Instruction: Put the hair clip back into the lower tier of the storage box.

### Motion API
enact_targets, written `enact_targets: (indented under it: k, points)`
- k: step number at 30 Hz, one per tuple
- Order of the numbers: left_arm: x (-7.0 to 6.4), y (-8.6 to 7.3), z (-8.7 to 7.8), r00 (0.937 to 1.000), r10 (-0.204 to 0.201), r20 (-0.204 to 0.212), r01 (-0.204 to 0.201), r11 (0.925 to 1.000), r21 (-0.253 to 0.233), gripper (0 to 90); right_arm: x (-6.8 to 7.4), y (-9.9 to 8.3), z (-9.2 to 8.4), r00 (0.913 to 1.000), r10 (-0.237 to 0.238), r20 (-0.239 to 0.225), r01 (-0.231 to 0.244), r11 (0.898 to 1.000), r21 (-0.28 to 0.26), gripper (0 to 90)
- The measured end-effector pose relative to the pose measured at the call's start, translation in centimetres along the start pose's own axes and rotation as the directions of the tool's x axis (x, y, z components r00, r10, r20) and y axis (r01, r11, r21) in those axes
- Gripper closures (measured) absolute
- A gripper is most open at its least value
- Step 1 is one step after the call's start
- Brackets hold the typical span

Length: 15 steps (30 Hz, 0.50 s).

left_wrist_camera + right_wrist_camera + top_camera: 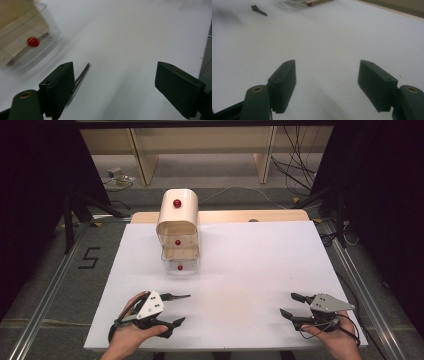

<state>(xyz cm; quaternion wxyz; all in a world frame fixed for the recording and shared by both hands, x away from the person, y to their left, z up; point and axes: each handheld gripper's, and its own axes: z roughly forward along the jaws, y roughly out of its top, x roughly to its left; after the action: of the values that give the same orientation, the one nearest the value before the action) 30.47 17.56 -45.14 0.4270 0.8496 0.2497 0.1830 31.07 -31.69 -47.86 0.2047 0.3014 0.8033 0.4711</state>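
Both hand-held black two-jaw grippers, left gripper (178, 309) and right gripper (291, 304), rest with jaws apart and empty, aimed toward twelve o'clock where the wooden, clear-fronted drawer cabinet with red knobs (178, 232) waits untouched, likely poised to reach.

Left gripper (115, 82) jaws wide apart over white table (130, 37), nothing between; drawer box (22, 37) (red knob (33, 41)) upper left, blurred.

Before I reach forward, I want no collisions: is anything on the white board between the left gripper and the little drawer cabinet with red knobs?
Nothing visible stands between them. The left gripper is open near the front edge, and bare white board runs from it to the drawer cabinet.
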Motion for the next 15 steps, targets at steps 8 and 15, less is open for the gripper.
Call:
enact_targets:
  k: [8, 15]
  points:
    - [1.1, -0.9, 0.0, 0.9999, -0.008, -0.015, 0.008, 0.9996, 0.025, 16.5, 0.3, 0.0, 0.0, 1.0000, -0.008, 0.002, 0.008, 1.000, 0.005, 31.6]
    - [2.4, -1.1, 0.7, 0.9988, -0.037, -0.034, 0.038, 0.9978, 0.054, 16.6, 0.4, 0.0, -0.1, 1.0000, 0.003, 0.002, -0.003, 1.000, 0.004, 31.5]
